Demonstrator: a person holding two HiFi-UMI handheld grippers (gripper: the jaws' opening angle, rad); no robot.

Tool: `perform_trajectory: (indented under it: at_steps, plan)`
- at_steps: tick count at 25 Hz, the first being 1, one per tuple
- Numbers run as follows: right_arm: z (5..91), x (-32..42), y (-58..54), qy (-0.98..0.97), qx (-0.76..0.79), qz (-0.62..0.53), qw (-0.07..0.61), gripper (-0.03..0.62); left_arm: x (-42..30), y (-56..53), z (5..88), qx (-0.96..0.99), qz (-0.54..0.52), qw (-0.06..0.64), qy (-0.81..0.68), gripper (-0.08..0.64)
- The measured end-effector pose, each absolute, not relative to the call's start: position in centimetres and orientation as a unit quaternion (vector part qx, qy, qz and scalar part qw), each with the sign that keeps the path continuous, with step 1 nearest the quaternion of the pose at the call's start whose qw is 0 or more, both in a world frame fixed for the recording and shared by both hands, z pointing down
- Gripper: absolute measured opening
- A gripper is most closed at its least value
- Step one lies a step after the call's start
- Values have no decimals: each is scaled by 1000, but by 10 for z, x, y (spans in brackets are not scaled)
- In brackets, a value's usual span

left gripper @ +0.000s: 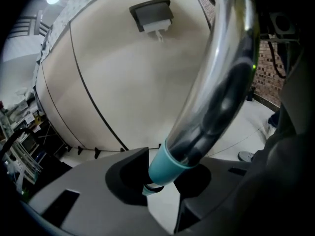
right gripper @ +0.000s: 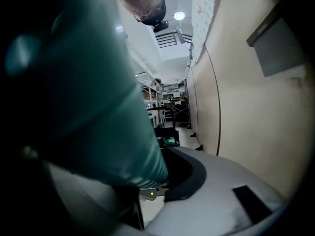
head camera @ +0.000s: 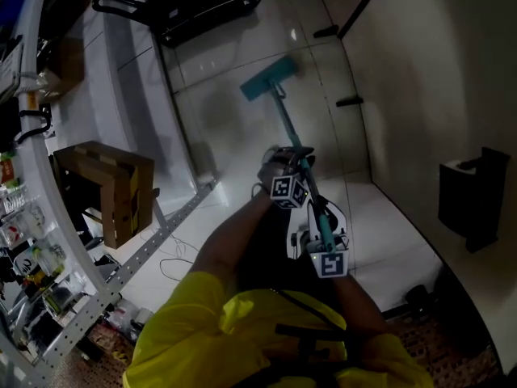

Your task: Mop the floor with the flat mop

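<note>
In the head view the flat mop's teal head (head camera: 269, 78) rests on the white tiled floor (head camera: 234, 71) ahead of me, close to the cream wall (head camera: 428, 71). Its handle (head camera: 287, 124) slants back to both grippers. My left gripper (head camera: 287, 186) is shut on the handle higher up the shaft, and my right gripper (head camera: 325, 250) is shut on its teal end grip. In the left gripper view the shiny pole (left gripper: 216, 97) with a teal collar passes between the jaws of the left gripper (left gripper: 160, 181). In the right gripper view the teal grip (right gripper: 98, 107) fills the right gripper (right gripper: 147, 191).
A brown box-like stool (head camera: 109, 186) stands on the left beside a metal rack (head camera: 48, 241) full of small items. A black crate (head camera: 206, 2) lies at the far end. A dark box (head camera: 472, 196) hangs on the wall, and black stops (head camera: 349, 101) sit at its base.
</note>
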State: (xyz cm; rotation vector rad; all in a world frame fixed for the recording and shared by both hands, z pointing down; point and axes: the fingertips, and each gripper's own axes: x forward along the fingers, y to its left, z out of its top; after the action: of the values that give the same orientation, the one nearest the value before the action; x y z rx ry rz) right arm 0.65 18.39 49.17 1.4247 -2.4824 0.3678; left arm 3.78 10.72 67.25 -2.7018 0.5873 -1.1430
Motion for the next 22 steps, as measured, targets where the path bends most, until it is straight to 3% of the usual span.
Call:
perform_trajectory:
  at_steps: [3, 8, 13, 22]
  plan:
    - [496, -11, 148, -847, 506, 132, 90, 66, 17, 76, 686, -897, -388, 83, 195, 115]
    - [506, -37, 107, -855, 495, 119, 99, 72, -9, 28, 700, -896, -388, 108, 185, 117]
    - [475, -54, 55, -860, 500, 88, 52, 74, -24, -19, 677, -900, -368, 105, 209, 115]
    - [465, -81, 21, -866, 490, 75, 65, 66, -57, -74, 649, -880, -377, 92, 275, 110]
